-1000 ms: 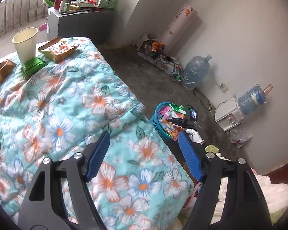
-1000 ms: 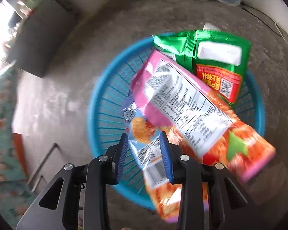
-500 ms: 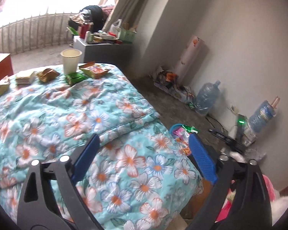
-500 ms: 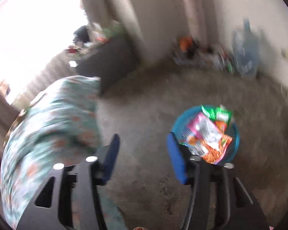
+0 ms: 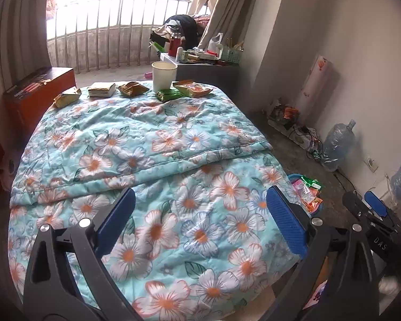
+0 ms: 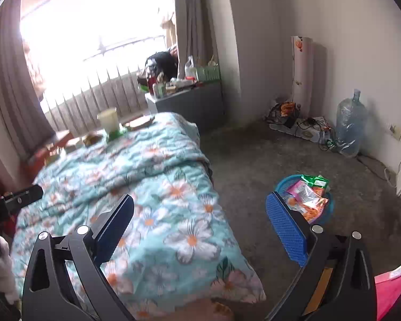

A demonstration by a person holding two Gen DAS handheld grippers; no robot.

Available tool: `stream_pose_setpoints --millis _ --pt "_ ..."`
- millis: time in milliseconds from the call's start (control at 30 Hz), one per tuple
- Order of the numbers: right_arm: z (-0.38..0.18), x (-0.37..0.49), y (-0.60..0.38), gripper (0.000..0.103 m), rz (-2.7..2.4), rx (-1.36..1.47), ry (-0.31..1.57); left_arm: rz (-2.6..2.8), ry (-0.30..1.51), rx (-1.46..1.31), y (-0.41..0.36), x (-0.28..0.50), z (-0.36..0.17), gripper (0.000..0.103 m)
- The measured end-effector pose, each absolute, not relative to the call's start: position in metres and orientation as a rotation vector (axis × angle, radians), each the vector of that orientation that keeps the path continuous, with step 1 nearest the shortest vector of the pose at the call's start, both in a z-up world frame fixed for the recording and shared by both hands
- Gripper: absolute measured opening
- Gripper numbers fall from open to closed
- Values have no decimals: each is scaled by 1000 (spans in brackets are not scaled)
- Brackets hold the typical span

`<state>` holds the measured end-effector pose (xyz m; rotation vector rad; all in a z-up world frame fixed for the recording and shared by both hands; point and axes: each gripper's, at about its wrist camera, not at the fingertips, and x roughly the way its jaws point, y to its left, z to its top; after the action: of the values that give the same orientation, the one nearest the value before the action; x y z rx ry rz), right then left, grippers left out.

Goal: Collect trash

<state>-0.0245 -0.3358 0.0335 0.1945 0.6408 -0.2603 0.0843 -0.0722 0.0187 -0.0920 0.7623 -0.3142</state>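
A blue basket with several snack wrappers stands on the floor right of the bed; it also shows in the left wrist view. At the bed's far end lie several wrappers, a green packet and a paper cup; the cup shows in the right wrist view. My left gripper is open and empty above the near end of the floral quilt. My right gripper is open and empty above the bed's near right corner.
A grey cabinet with clutter stands past the bed. A water jug and cables lie by the right wall. An orange-brown box stands left of the bed. A bright railed window is behind.
My right gripper let go of the snack wrappers into the blue basket, opened wide and pulled up and back. Both grippers rose and drew back, so the whole bed shows.
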Motion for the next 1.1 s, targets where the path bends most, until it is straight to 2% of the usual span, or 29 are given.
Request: stream_pose_setpoints --millis 467,1100 --pt "-4 -53 -321 96 -287 30 851 -208 962 13 -94 44 -27 94" --pt "6 -66 -348 96 -359 35 858 -173 952 82 -105 37 -21 94"
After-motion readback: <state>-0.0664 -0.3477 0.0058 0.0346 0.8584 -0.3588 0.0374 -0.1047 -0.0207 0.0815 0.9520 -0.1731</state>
